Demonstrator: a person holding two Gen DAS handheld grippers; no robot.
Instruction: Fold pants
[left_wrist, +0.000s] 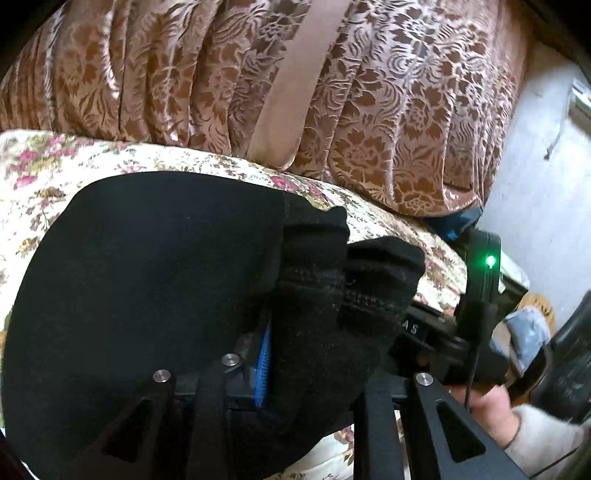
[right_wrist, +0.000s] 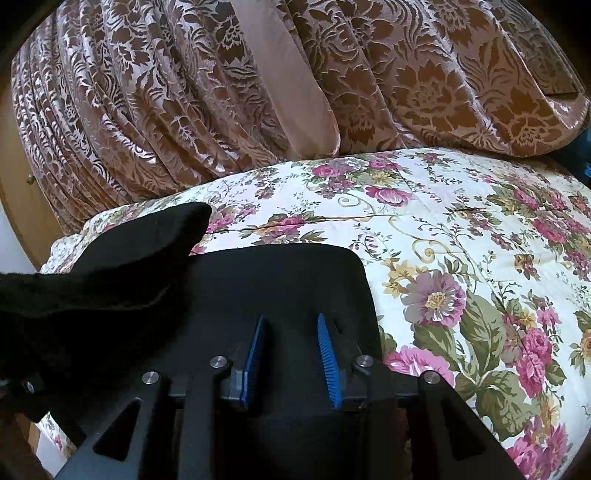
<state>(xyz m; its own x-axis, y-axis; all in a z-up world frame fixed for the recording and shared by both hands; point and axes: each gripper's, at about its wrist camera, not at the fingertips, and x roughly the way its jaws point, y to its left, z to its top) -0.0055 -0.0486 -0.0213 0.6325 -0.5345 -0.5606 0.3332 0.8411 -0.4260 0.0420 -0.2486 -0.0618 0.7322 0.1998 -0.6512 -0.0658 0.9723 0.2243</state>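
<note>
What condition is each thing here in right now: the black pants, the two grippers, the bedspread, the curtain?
Pants: partly folded, one bunched end lifted.
Left gripper: shut on pants.
Right gripper: open, over the pants, holding nothing.
Bedspread: spread out, pants on it.
Curtain: hanging in pleats behind the bed.

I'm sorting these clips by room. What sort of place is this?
Most likely a bedroom at home: black pants lie on a bed with a flowered quilt, brown patterned curtains hang behind it, and a plain wall stands beside.
</note>
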